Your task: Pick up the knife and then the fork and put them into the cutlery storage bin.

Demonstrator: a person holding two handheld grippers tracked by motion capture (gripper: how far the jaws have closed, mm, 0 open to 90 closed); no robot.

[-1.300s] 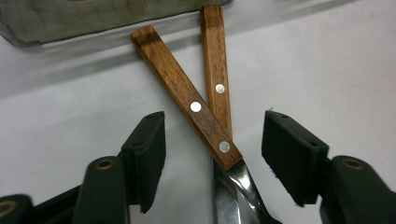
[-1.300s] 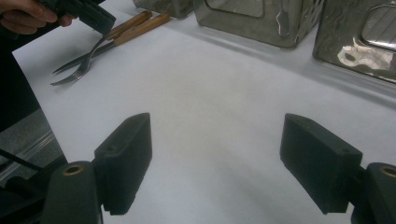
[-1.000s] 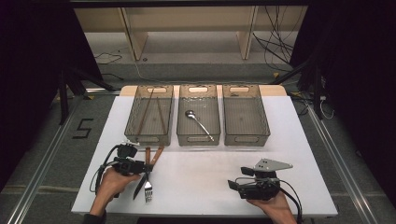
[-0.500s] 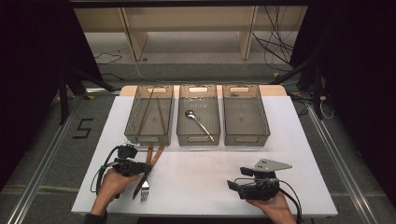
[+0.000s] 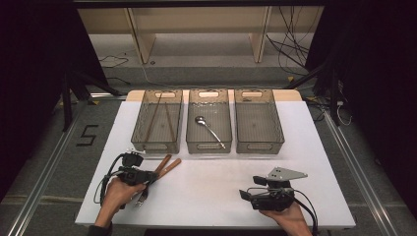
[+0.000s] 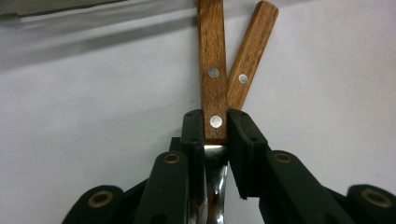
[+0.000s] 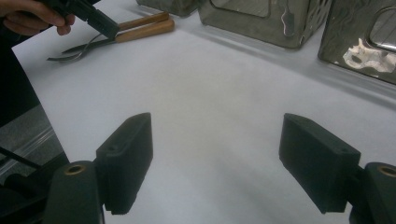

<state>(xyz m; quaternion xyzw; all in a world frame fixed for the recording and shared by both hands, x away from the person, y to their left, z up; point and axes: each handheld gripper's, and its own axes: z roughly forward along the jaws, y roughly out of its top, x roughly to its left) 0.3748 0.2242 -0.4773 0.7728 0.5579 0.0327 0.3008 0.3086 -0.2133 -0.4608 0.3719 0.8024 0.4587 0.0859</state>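
two wood-handled utensils (image 6: 219, 79) cross at 12 o'clock in left gripper view, left gripper (image 6: 215, 135) just closing, clamped on one handle; right gripper (image 7: 217, 161) gapes wide over the table (image 7: 210, 93).

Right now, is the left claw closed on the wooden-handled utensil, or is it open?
Closed on it. The left claw has just been closing, and its pads press both sides of the wooden-handled utensil.

Three clear bins (image 5: 259, 119) on a white table (image 5: 216, 184), spoon (image 5: 208, 129) in the middle one.
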